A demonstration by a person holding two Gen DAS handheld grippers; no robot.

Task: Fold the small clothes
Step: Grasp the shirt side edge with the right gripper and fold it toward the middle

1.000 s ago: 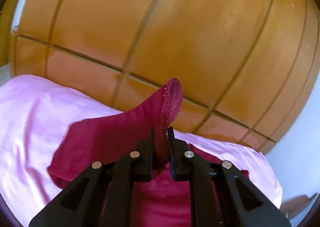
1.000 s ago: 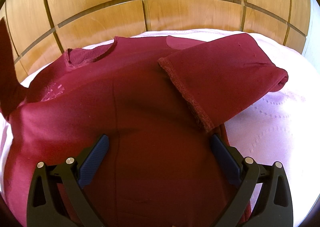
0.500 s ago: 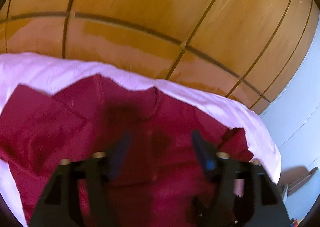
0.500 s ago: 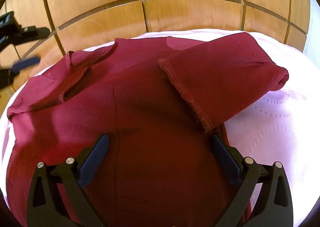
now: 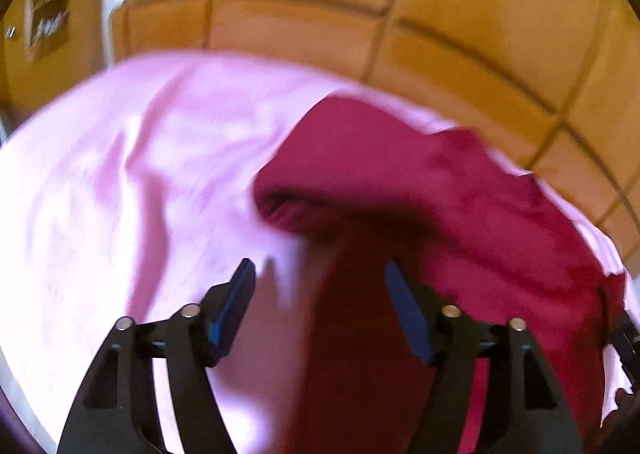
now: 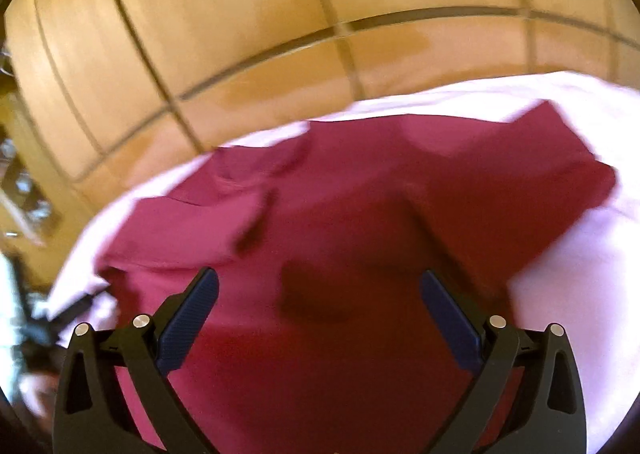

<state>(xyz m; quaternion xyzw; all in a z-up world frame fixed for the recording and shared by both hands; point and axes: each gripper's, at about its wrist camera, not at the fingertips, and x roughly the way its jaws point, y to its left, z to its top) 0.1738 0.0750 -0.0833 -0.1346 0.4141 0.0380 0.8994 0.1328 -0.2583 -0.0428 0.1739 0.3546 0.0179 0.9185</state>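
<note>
While the left gripper [image 5: 318, 296] hangs empty over the maroon shirt [image 6: 340, 294], jaws easing inward, the right gripper [image 6: 320, 306] is spread wide, gripping nothing. Shirt's on the pink sheet [image 5: 120, 193], both sleeves folded in; body folds look still to do.

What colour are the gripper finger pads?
Dark blue pads, clearest in the right wrist view.

- No text, label, brand, number or sign can be read in either wrist view; both pictures are blurred.
- The framed board [image 5: 46, 1] on the wall at the upper left of the left wrist view carries pale marks that may be lettering, but they are too smeared to make out.
</note>
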